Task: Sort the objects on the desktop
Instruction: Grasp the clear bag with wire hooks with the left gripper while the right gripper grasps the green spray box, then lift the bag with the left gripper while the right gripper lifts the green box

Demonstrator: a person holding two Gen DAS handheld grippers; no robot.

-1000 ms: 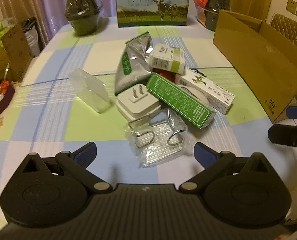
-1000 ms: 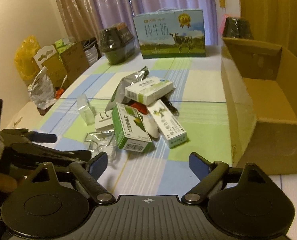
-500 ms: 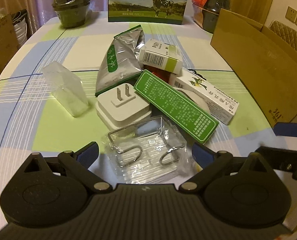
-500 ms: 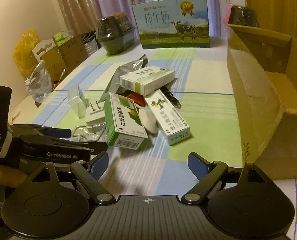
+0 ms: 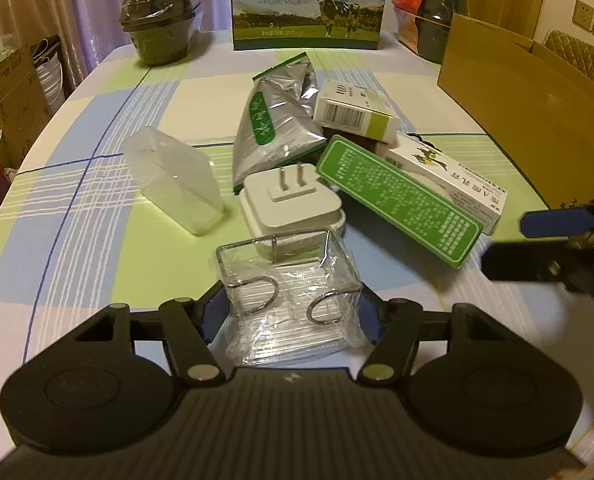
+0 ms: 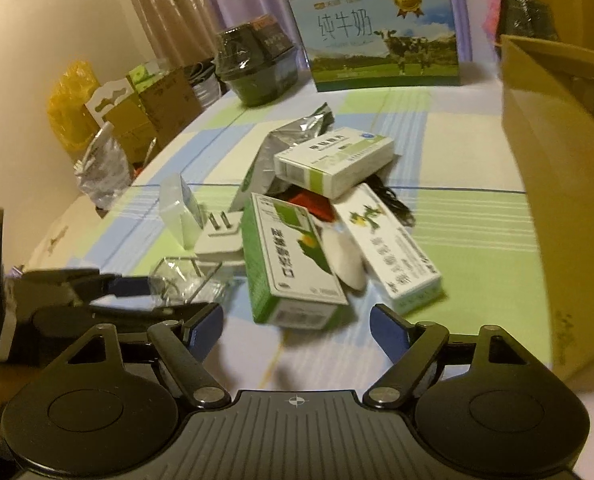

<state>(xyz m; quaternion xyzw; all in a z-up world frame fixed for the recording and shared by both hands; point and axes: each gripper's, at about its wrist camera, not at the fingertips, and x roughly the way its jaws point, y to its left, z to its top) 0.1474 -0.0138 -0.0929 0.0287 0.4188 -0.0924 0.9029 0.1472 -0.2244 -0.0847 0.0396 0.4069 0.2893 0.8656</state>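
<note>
A clear packet of wire hooks (image 5: 293, 300) lies at the near end of a pile on the checked tablecloth. My left gripper (image 5: 293, 314) is shut on it, blue pads against its two sides. Behind the packet are a white plug adapter (image 5: 293, 204), a green box (image 5: 397, 196), a silver pouch (image 5: 273, 128), a white-and-green box (image 5: 353, 112) and a long white box (image 5: 445, 176). My right gripper (image 6: 297, 328) stands open just short of the green box (image 6: 293, 264), holding nothing. It also shows at the right edge of the left wrist view as the right gripper (image 5: 537, 240).
An open cardboard box (image 5: 517, 100) stands along the right side of the table. A clear plastic case (image 5: 173, 180) lies left of the pile. A milk carton (image 5: 309, 4) and wrapped dark bowls (image 5: 157, 20) stand at the far edge. Bags and boxes (image 6: 109, 128) sit beyond the left edge.
My left gripper moved forward onto the hook packet and its fingers closed in against it. My right gripper advanced toward the green box, still open.
</note>
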